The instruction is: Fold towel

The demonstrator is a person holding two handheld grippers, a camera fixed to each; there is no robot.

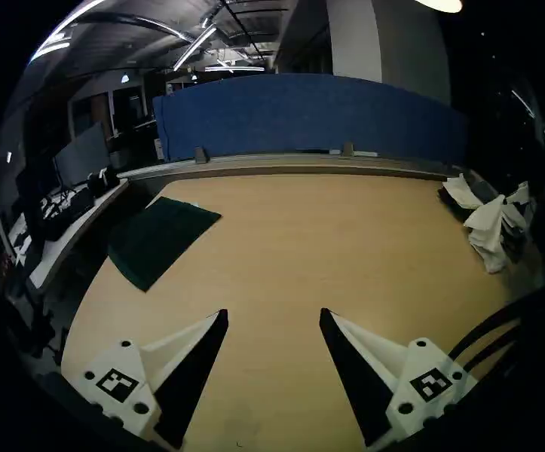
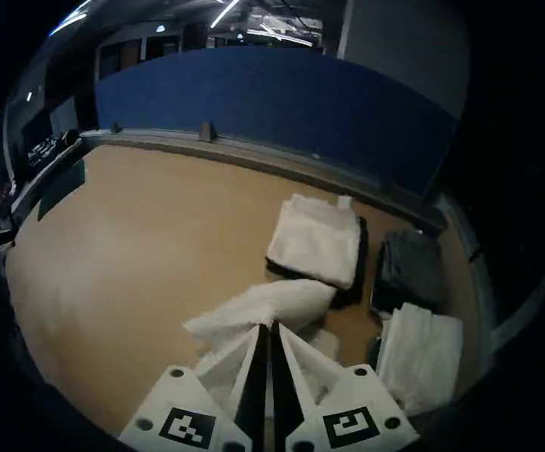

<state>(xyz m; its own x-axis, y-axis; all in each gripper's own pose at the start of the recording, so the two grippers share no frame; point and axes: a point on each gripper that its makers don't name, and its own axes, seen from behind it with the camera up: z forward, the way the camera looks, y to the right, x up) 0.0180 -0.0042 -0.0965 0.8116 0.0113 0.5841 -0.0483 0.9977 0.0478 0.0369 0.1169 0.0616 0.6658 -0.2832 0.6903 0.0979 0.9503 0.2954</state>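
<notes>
Right gripper (image 2: 270, 328) is clamped on a crumpled white towel (image 2: 272, 301) near the desk's (image 2: 121, 248) right edge. I see left gripper (image 1: 274, 316) wide open, empty; dark green towel (image 1: 159, 237) at left edge.

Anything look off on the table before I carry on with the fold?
The white towel pinched in the right tool is bunched, not flat. The dark green towel lies skewed to the table edge. Nothing looks spilled or damaged.

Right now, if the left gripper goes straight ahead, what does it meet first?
The left gripper likely meets only bare table, then the blue partition; the green towel sits to its left.
</notes>
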